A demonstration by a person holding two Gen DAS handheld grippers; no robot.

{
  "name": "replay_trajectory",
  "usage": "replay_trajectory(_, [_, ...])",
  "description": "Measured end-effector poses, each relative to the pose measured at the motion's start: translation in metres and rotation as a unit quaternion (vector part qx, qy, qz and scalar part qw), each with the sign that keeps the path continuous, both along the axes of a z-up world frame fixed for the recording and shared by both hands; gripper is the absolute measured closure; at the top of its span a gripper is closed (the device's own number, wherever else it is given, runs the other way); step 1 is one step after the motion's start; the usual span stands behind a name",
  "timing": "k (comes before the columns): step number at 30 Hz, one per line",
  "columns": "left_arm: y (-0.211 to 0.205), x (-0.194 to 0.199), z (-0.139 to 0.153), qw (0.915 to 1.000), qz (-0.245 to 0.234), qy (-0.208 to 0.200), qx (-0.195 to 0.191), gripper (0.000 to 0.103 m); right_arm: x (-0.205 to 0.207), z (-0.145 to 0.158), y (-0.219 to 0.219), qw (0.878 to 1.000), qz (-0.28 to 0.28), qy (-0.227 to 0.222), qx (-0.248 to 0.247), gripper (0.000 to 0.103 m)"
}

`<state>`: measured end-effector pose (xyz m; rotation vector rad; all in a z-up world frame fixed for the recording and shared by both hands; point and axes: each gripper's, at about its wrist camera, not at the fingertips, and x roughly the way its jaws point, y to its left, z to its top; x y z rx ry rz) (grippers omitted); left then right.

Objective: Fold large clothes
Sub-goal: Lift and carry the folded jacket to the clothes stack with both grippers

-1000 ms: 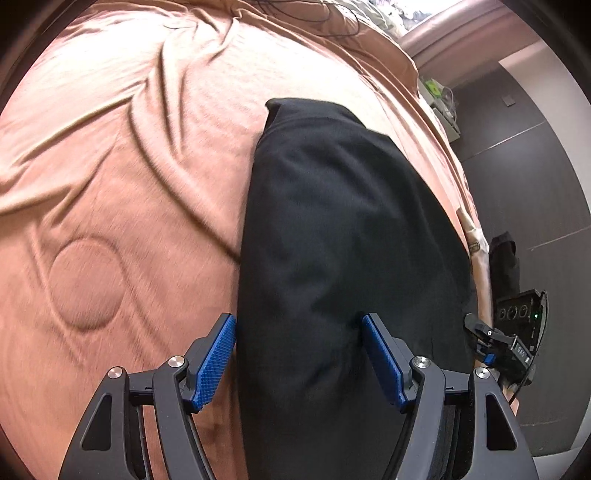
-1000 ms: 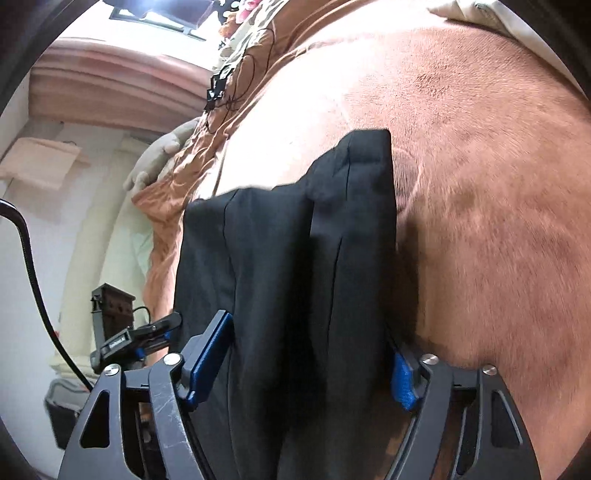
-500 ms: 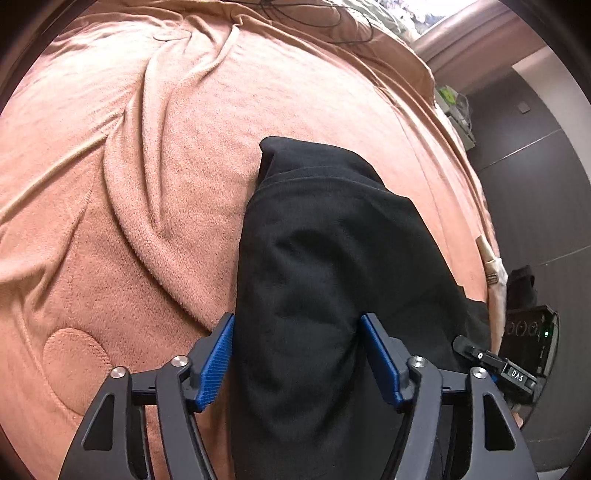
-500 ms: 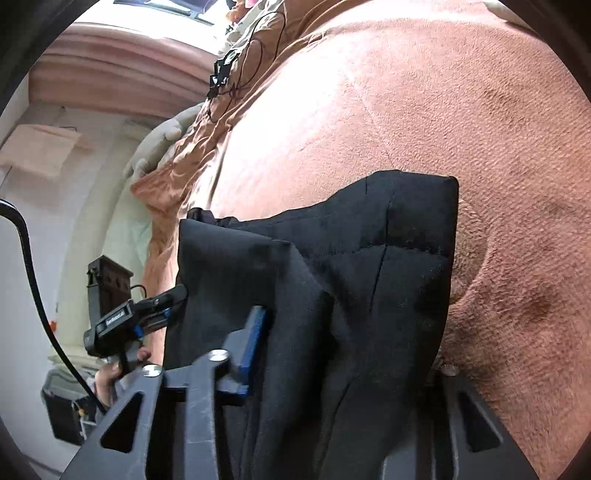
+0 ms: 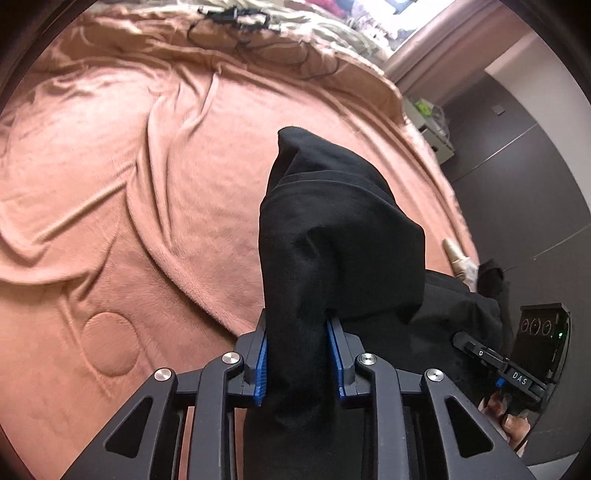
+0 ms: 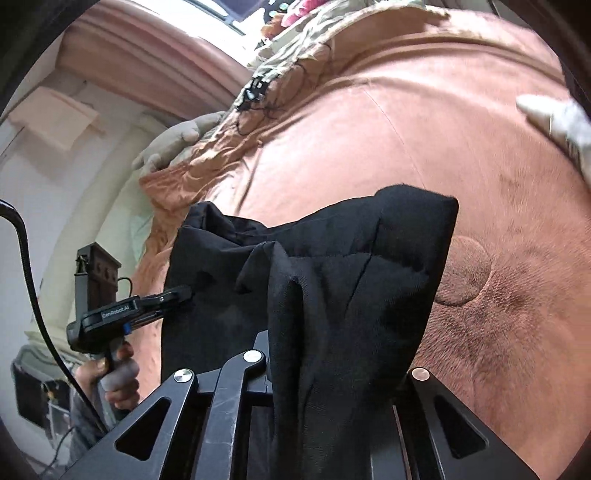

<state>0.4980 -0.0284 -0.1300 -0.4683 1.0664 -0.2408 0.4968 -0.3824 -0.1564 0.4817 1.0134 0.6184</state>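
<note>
A black garment (image 5: pixel 332 221) lies lengthwise on the brown bed cover (image 5: pixel 147 147), with its near end raised and bunched. My left gripper (image 5: pixel 295 326) is closing, and its blue pads (image 5: pixel 261 363) squeeze a thick fold of the cloth. In the right wrist view the garment (image 6: pixel 351 266) drapes over my right gripper (image 6: pixel 332 354). Its jaws are closing on a gathered fold that hides the pads. The left gripper (image 6: pixel 177 295) shows there at the garment's left edge. The right gripper (image 5: pixel 498 365) shows in the left wrist view, held by a hand (image 5: pixel 506 421).
A rumpled quilt with a black cable (image 5: pixel 236 14) lies at the bed's far end. A white box (image 5: pixel 432 129) and a dark wall (image 5: pixel 517 166) stand beyond the right bed edge. A white cloth (image 6: pixel 561 122) lies far right on the cover (image 6: pixel 480 166).
Both grippers' jaws have closed from wide apart onto the black cloth. Both have risen, and the garment's near end has come up off the bed and bunched.
</note>
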Motion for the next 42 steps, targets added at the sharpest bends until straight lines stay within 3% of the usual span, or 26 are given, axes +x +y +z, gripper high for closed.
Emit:
replay_trajectory(13, [-0.004,-0.079,0.083,0.9962,0.015,-0.085,-0.013,0.078,-0.081,0.092,0.011,0.995,-0.004,-0.102,-0.007,0.092])
replay_trajectory(22, [-0.017,-0.13,0.126,0.9903,0.034,-0.134,-0.015,0.081,-0.126,0.131,0.009,0.99,-0.006,-0.14,0.004,0.092])
replay_trajectory(26, [-0.026,-0.152,0.142,0.9883,0.034,-0.144,-0.036,0.081,-0.149,0.152,0.003,0.986,-0.01,-0.164,-0.001,0.092])
replay_trajectory(35, [-0.087,-0.186,0.182,0.9839,-0.003,-0.177,-0.027,0.082,-0.188,0.201,-0.042,0.975,-0.026,-0.221,-0.005,0.092])
replay_trajectory(42, [-0.158,-0.196,0.209,0.9801,-0.042,-0.191,-0.032,0.082,-0.208,0.236,-0.092,0.968,-0.052,-0.245,-0.024,0.092])
